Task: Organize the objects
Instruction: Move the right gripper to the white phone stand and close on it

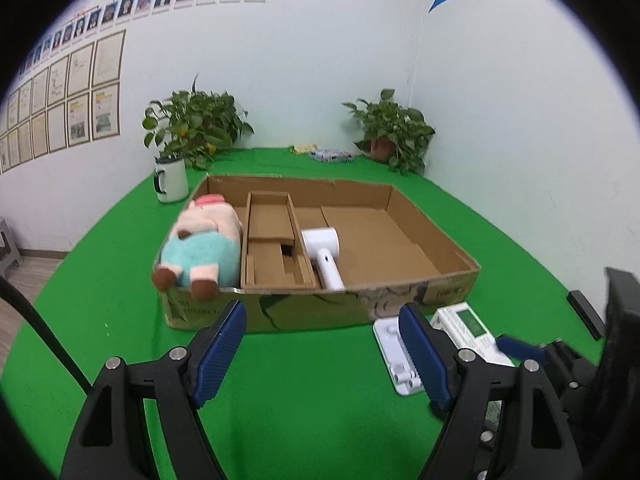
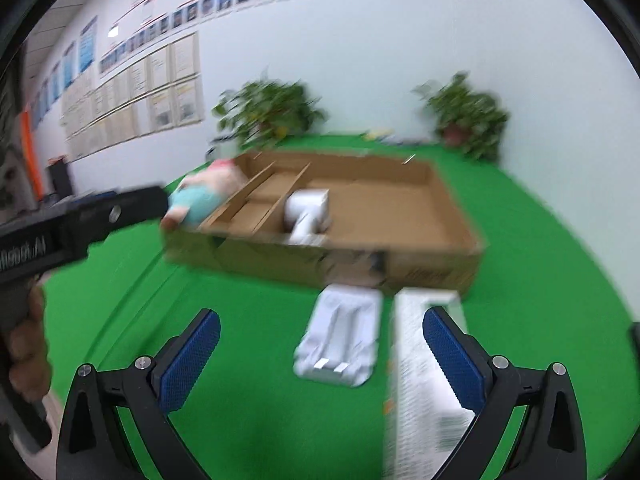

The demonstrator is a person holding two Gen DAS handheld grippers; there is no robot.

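A shallow cardboard box (image 1: 456,258) (image 2: 460,216) with dividers sits on the green table. A plush pig (image 1: 204,246) (image 2: 200,194) lies in its left compartment. A white hair dryer (image 1: 324,254) (image 2: 306,210) lies in the large compartment. In front of the box lie a white flat stand (image 1: 390,340) (image 2: 344,338) and a white and green carton (image 1: 466,326) (image 2: 420,372). My left gripper (image 1: 322,352) is open and empty, in front of the box. My right gripper (image 2: 320,360) is open and empty above the stand and carton; this view is blurred.
A white mug (image 1: 172,178) stands left of the box. Two potted plants (image 1: 198,126) (image 1: 394,130) stand at the back by the wall. Small items (image 1: 330,155) lie at the table's far edge. A black flat object (image 1: 586,314) lies at the right.
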